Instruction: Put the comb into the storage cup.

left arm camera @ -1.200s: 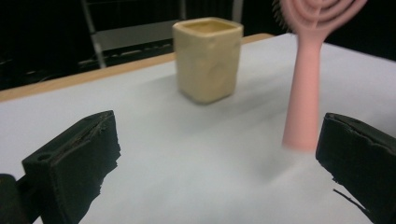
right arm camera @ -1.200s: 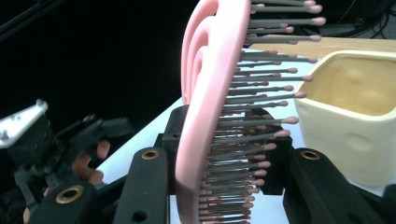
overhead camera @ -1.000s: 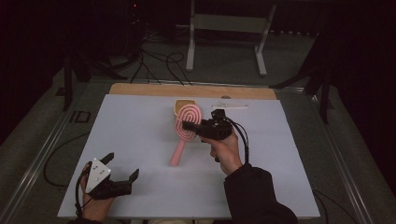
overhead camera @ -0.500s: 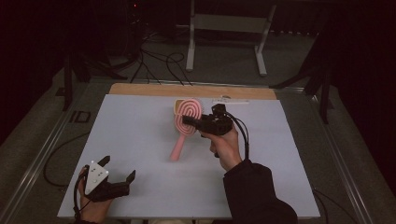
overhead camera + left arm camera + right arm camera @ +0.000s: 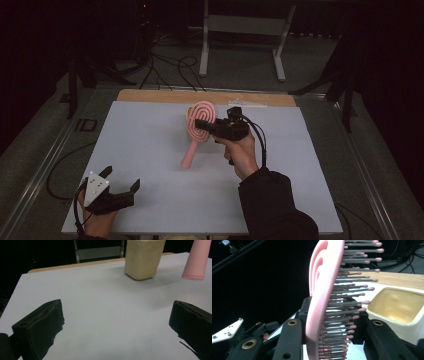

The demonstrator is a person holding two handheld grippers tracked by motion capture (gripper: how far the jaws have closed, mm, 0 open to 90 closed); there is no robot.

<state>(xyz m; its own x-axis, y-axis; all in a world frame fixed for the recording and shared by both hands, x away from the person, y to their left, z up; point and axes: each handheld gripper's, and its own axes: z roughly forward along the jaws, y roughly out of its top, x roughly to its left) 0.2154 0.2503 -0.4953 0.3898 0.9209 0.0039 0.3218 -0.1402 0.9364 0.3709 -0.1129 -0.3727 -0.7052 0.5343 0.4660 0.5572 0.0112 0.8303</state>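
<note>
Still right gripper (image 5: 201,123) fingers clamped on hairbrush (image 5: 199,129); left gripper (image 5: 122,186) fingers apart, unmoved.

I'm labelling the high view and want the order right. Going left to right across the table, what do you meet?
Left gripper → pink brush → right gripper, its jaws closed on the brush head → the hand that bears it.

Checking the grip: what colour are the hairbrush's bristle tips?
Pink tips on grey bristles; the right gripper view shows them best.
</note>
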